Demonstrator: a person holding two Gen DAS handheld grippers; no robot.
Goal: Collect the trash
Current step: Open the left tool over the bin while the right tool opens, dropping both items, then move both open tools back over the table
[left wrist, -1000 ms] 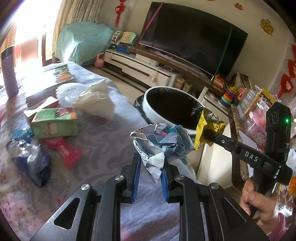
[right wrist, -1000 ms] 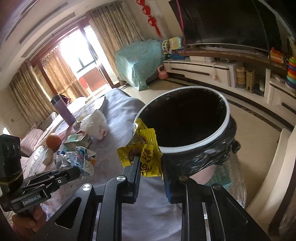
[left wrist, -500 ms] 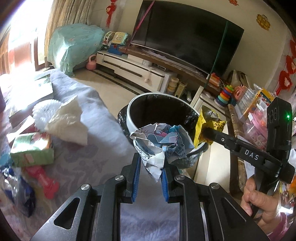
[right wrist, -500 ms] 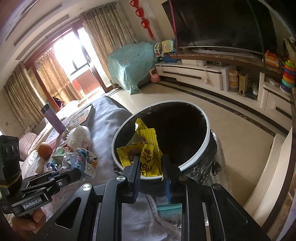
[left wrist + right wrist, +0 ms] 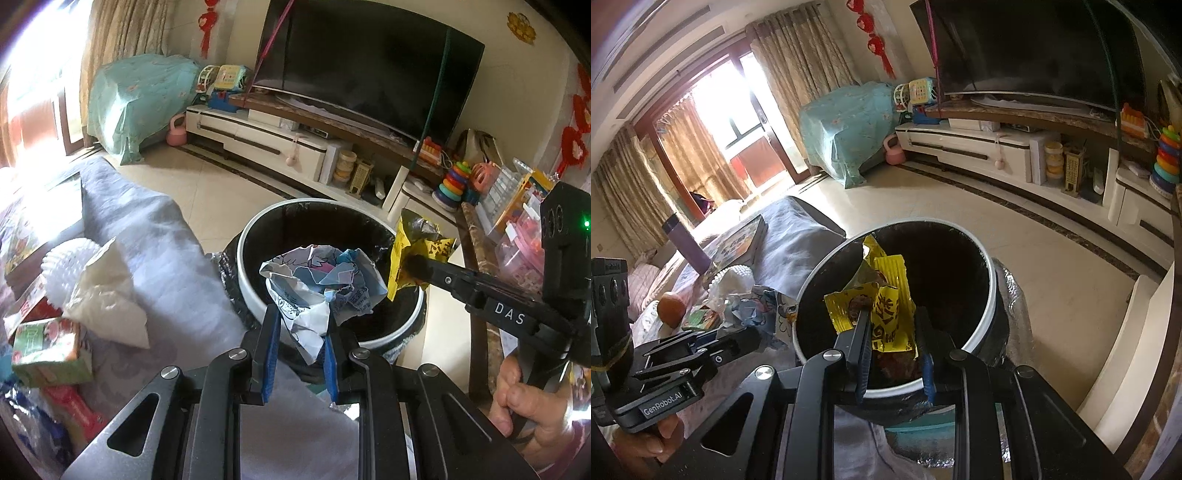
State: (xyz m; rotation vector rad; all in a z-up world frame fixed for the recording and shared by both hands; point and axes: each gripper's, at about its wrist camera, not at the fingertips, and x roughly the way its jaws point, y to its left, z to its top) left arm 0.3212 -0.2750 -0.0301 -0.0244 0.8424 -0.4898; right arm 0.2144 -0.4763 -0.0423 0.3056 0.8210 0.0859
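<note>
My left gripper (image 5: pixel 300 325) is shut on a crumpled printed paper ball (image 5: pixel 321 280), held over the near rim of a round bin (image 5: pixel 255 236) with a white rim and a black liner. In the right wrist view my right gripper (image 5: pixel 892 328) is shut on a yellow snack wrapper (image 5: pixel 886 306), which hangs above the bin's dark mouth (image 5: pixel 945 266). The other gripper shows in each view: the right one (image 5: pixel 417 267) with the wrapper (image 5: pixel 417 236) at the bin's right edge, the left one (image 5: pixel 738 338) with the paper ball (image 5: pixel 757 302) at the bin's left.
A grey-clothed table (image 5: pixel 155 236) at the left carries a white tissue wad (image 5: pixel 107 295), a green carton (image 5: pixel 48 350), a red item (image 5: pixel 74 406), an orange (image 5: pixel 670 304) and a purple flask (image 5: pixel 685 243). A TV cabinet (image 5: pixel 280 144) and toys line the far wall.
Both grippers have moved away from the table toward the bin with their loads. The paper ball and the wrapper now hang over its opening; the table items have slid left in view.
</note>
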